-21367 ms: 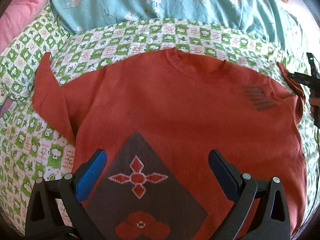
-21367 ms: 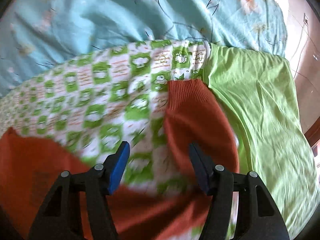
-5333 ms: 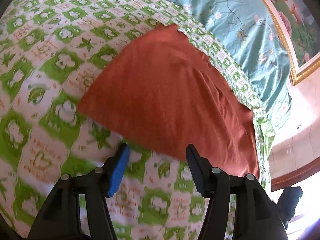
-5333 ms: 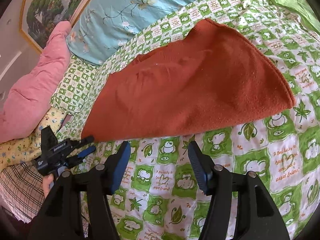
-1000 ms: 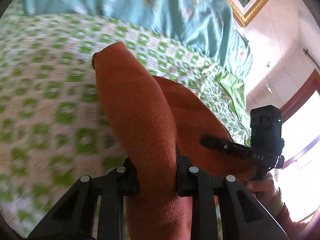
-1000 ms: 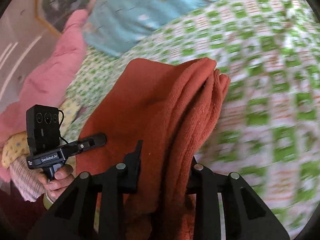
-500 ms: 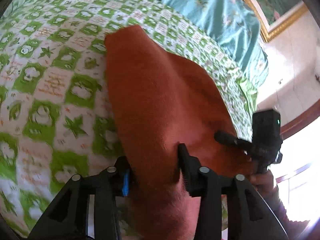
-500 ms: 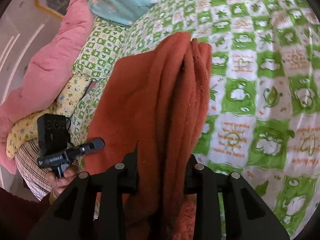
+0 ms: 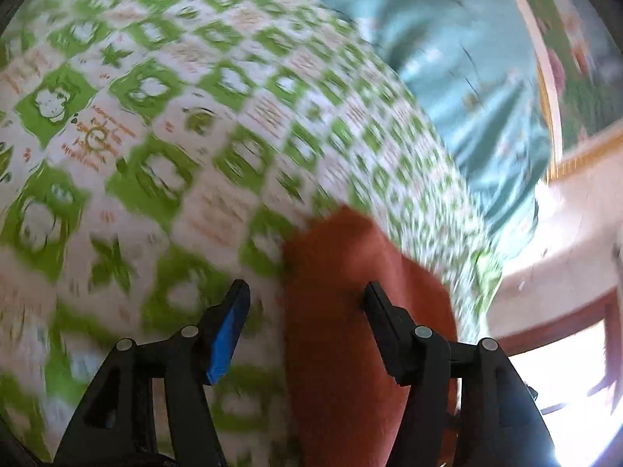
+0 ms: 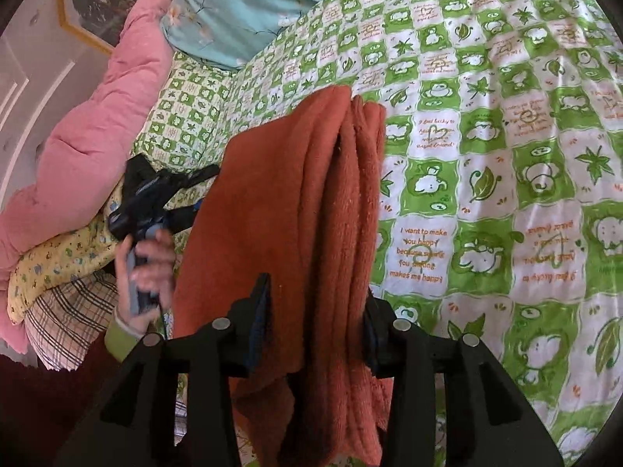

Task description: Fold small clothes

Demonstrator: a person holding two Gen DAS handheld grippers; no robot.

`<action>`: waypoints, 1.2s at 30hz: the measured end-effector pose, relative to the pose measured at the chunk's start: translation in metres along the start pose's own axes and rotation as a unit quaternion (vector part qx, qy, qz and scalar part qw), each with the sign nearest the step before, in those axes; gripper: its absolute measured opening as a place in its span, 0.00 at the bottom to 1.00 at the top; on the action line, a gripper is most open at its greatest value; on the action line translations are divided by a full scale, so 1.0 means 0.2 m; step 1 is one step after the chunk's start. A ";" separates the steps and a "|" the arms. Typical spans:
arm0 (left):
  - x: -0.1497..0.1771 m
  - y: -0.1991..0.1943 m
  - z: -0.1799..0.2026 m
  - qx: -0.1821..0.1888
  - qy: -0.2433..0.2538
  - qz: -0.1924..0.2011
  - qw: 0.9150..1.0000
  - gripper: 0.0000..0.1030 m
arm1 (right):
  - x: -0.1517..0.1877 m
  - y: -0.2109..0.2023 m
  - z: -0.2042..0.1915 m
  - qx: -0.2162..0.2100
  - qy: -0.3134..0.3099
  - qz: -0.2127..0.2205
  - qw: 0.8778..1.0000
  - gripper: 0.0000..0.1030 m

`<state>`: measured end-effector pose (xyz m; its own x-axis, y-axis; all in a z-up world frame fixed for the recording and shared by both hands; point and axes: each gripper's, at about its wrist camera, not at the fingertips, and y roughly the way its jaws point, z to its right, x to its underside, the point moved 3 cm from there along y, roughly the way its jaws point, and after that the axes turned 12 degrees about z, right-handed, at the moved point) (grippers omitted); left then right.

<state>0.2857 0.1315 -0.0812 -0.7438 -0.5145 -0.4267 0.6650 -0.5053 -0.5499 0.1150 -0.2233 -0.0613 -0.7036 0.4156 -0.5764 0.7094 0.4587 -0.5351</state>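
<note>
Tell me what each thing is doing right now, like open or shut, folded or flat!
red sweater: folded into several layers, lying on the bed.
left gripper: jaws open, sweater edge between them, not squeezed.
right gripper: jaws wide around the folded sweater; whether they still pinch it, I cannot tell.
checked bedspread: spread flat.
pink quilt: bunched up beside the bed.

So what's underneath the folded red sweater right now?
The red sweater lies on the green-and-white checked bedsheet, which shows all around it. Whatever is directly beneath the fabric is covered. The right gripper straddles its near edge; the left gripper is open.
</note>
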 end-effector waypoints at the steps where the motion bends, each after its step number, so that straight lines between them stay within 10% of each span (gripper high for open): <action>1: -0.03 0.03 -0.04 0.009 -0.021 -0.001 1.000 0.56 | 0.00 -0.01 0.00 0.000 0.000 0.003 1.000 0.42; 7: -0.10 0.13 0.00 0.019 -0.016 -0.012 1.000 0.53 | -0.01 -0.04 -0.03 0.006 -0.006 0.004 1.000 0.42; 10: -0.06 0.20 0.09 0.017 0.024 -0.037 0.999 0.11 | -0.02 -0.04 -0.03 0.007 -0.002 0.004 1.000 0.42; 17: -0.18 0.15 0.30 -0.026 0.139 0.011 0.990 0.01 | -0.03 -0.07 -0.04 0.008 -0.007 0.008 1.000 0.42; 23: -0.39 0.10 0.33 -0.058 0.152 0.058 0.985 0.00 | -0.03 -0.06 -0.05 0.010 -0.009 0.014 1.000 0.42; 31: -0.11 -0.15 0.32 -0.070 0.172 0.050 0.981 0.04 | -0.12 -0.15 -0.07 0.040 -0.025 0.063 0.997 0.42; 36: 0.19 -0.28 0.33 -0.077 0.180 0.030 0.980 0.38 | -0.17 -0.08 -0.16 0.021 -0.052 0.055 0.997 0.42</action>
<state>0.2241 0.0948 -0.0198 -0.6980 -0.2489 -0.6715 0.7106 -0.3573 -0.6062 0.1258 -0.2191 -0.0130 -0.6150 0.3771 -0.6925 0.7846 0.3802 -0.4897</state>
